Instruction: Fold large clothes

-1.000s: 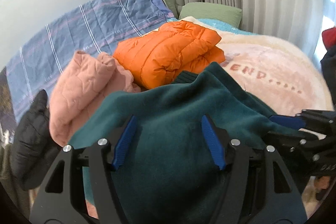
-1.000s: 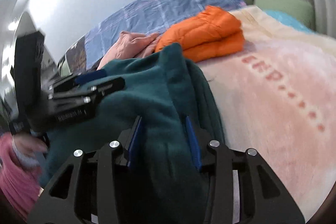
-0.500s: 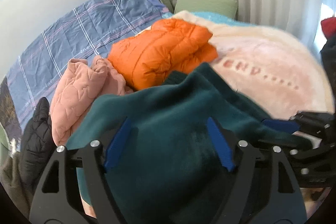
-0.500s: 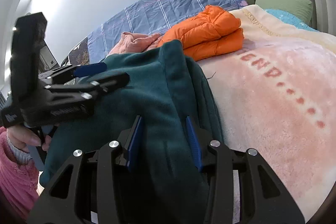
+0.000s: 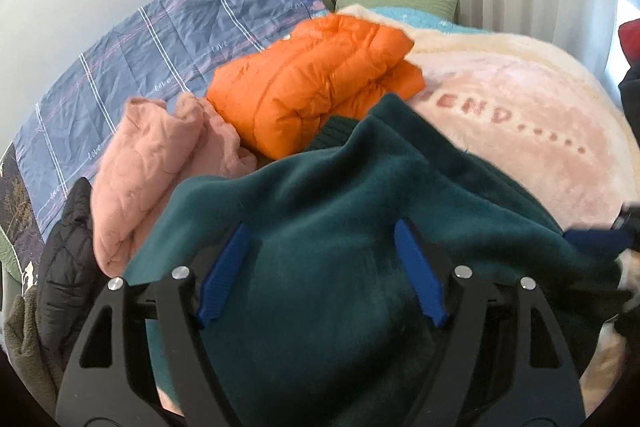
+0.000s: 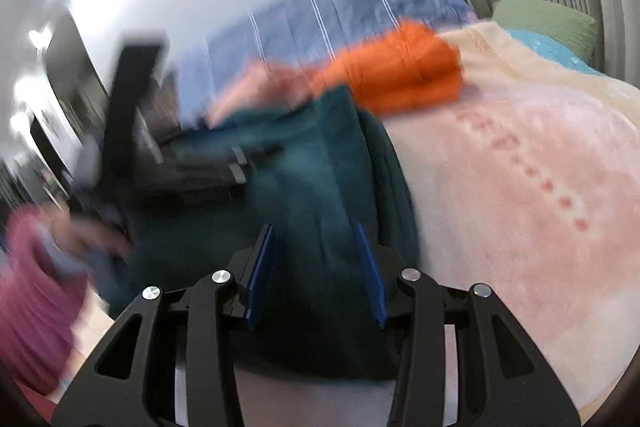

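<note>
Lying bunched on the bed's pink blanket [image 5: 532,131], the dark-green fleece garment [image 5: 340,227] sits between the wide left tool [image 5: 320,275]; right tool [image 6: 316,275] grips its fold.

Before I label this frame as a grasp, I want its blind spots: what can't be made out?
- Right wrist view: motion blur smears the left gripper; its jaws are unreadable there.
- Both views: the green fleece hides whether the right gripper pinches it.
- Left wrist view: the edge cuts off the right gripper.
- Left gripper: contact with the fleece below is unclear.
</note>
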Action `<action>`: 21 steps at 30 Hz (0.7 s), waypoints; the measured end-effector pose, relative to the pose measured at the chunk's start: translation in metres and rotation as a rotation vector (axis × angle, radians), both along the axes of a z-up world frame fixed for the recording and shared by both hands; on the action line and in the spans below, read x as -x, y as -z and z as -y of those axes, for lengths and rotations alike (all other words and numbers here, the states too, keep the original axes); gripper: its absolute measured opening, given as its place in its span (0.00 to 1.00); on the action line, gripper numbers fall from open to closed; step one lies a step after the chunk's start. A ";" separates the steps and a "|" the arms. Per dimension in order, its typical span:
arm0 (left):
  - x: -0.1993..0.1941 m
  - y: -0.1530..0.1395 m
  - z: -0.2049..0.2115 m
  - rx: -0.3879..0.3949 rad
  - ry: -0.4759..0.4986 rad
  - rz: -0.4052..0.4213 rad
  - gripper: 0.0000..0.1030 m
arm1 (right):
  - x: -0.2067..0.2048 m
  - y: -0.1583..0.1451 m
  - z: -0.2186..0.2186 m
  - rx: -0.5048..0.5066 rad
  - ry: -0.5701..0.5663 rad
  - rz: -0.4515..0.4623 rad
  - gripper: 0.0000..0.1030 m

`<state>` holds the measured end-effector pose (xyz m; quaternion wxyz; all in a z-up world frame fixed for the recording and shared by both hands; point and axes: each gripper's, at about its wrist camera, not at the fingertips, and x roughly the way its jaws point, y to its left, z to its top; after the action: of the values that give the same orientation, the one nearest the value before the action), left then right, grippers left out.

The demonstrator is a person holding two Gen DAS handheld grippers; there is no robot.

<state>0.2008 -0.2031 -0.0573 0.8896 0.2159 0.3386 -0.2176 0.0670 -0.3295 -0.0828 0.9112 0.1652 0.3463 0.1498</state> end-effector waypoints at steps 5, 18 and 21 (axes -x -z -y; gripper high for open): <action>0.007 -0.002 0.006 -0.048 -0.010 0.031 0.75 | 0.006 -0.010 0.016 -0.068 0.033 -0.036 0.42; 0.012 -0.008 -0.005 -0.001 -0.014 0.039 0.74 | 0.017 0.026 0.070 -0.410 0.014 -0.198 0.76; 0.010 -0.008 -0.008 0.025 -0.012 0.034 0.74 | 0.000 0.030 0.062 -0.409 -0.023 -0.223 0.82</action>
<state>0.1905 -0.1949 -0.0491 0.8991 0.2062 0.3222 -0.2127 0.0672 -0.3920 -0.1128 0.8131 0.3582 0.4090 0.2080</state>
